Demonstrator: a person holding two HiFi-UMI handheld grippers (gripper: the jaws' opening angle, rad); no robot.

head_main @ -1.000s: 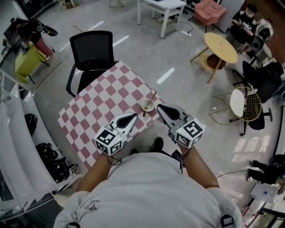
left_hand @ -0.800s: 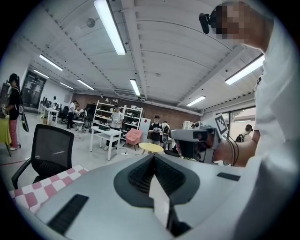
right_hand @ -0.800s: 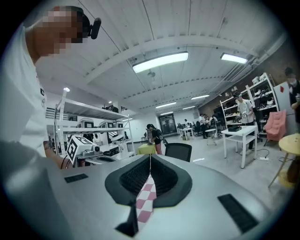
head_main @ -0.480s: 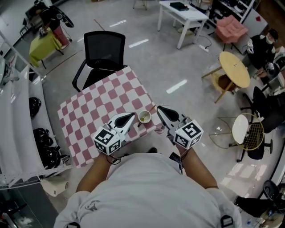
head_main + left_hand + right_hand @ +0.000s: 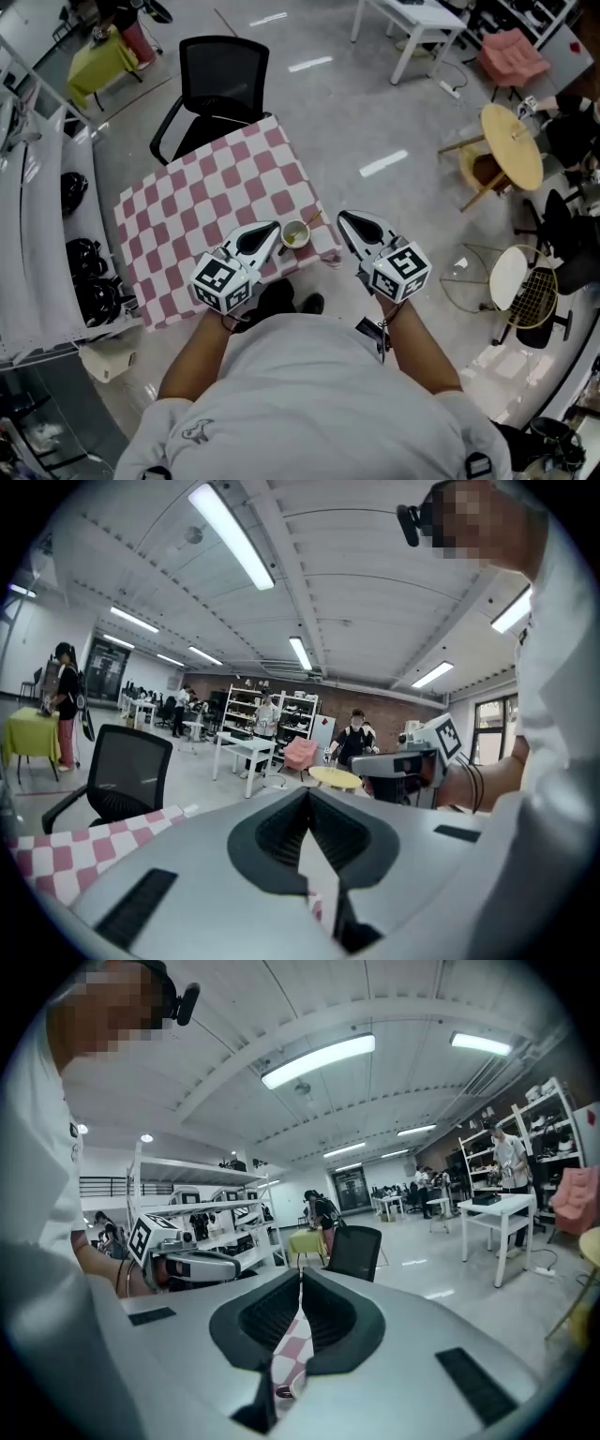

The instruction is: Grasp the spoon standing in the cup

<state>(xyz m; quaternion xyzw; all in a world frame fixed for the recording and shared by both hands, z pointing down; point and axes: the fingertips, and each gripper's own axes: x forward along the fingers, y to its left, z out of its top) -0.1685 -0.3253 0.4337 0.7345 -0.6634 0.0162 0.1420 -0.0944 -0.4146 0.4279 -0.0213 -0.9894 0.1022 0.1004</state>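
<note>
Either side of the cup [image 5: 294,234], left gripper [image 5: 270,230] and right gripper [image 5: 344,218] hover closed and empty, apparently lining up on its spoon [image 5: 313,219].

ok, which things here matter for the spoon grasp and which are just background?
Job: spoon, cup, checked table, left gripper, right gripper.
Background: black chair, yellow round table, pink armchair, white table.
</note>
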